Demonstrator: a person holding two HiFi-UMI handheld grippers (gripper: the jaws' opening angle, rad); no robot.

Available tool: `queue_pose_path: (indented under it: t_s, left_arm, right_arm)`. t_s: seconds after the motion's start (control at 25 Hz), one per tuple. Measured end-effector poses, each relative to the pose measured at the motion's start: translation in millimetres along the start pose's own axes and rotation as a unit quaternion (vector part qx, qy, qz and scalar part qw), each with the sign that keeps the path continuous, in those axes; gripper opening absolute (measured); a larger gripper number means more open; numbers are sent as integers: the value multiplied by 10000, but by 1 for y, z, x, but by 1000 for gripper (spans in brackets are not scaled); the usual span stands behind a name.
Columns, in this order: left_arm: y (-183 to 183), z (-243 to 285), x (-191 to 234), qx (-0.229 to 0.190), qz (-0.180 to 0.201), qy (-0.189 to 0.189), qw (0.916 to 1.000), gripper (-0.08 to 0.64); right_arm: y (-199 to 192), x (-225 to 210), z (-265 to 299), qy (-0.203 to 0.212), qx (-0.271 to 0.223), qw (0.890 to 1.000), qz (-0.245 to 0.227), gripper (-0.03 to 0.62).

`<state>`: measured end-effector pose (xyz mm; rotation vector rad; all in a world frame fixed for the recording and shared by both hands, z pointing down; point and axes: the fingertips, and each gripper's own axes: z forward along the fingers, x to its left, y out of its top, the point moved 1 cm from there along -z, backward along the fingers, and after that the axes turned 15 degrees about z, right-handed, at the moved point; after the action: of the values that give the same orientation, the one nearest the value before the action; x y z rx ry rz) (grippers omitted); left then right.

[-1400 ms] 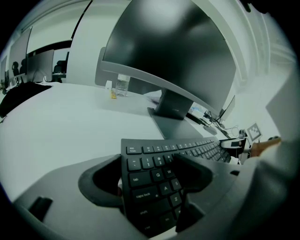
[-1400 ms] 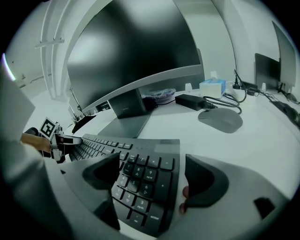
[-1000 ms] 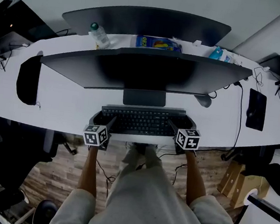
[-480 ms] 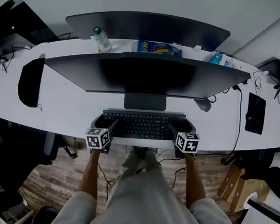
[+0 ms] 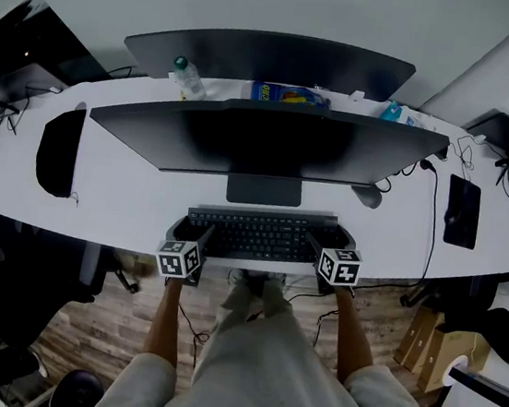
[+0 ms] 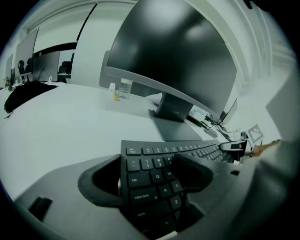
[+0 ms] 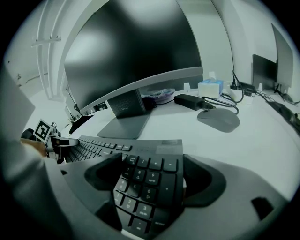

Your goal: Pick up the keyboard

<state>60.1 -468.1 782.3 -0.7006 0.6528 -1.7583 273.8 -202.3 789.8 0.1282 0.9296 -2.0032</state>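
Note:
A black keyboard (image 5: pixel 260 231) lies across the white desk (image 5: pixel 125 199) in front of the monitor stand (image 5: pixel 264 190). My left gripper (image 5: pixel 196 235) holds its left end and my right gripper (image 5: pixel 320 246) holds its right end. In the left gripper view the keyboard (image 6: pixel 154 180) sits between the jaws of the left gripper (image 6: pixel 150 174), one jaw on the keys and one at the outer edge. The right gripper view shows the number pad (image 7: pixel 150 185) clamped the same way in the right gripper (image 7: pixel 154 180).
A wide curved monitor (image 5: pixel 263 139) overhangs the desk just behind the keyboard. A grey mouse (image 7: pixel 219 119) lies to its right, with cables, a charger (image 7: pixel 190 101) and a tissue box (image 7: pixel 210 87) beyond. A water bottle (image 5: pixel 186 75) stands at the back and a black bag (image 5: pixel 60 149) lies far left.
Both grippers stay clamped on the keyboard's ends. The head view has drifted a little; the keyboard keeps about the same place in front of the monitor stand.

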Motion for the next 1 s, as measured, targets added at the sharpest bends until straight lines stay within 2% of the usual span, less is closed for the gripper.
queue_pose_path:
  t_s: [0.56,1.0]
  left_arm:
    - [45,-30,-13,-560,208,86,9982,333]
    - [100,-67,-18,-1231,448,224,9911,333]
  right_arm:
    - [38,17,-42,99,-668,9974,-267,397]
    - [89,46,-85,245,-1419,9875,-644,397]
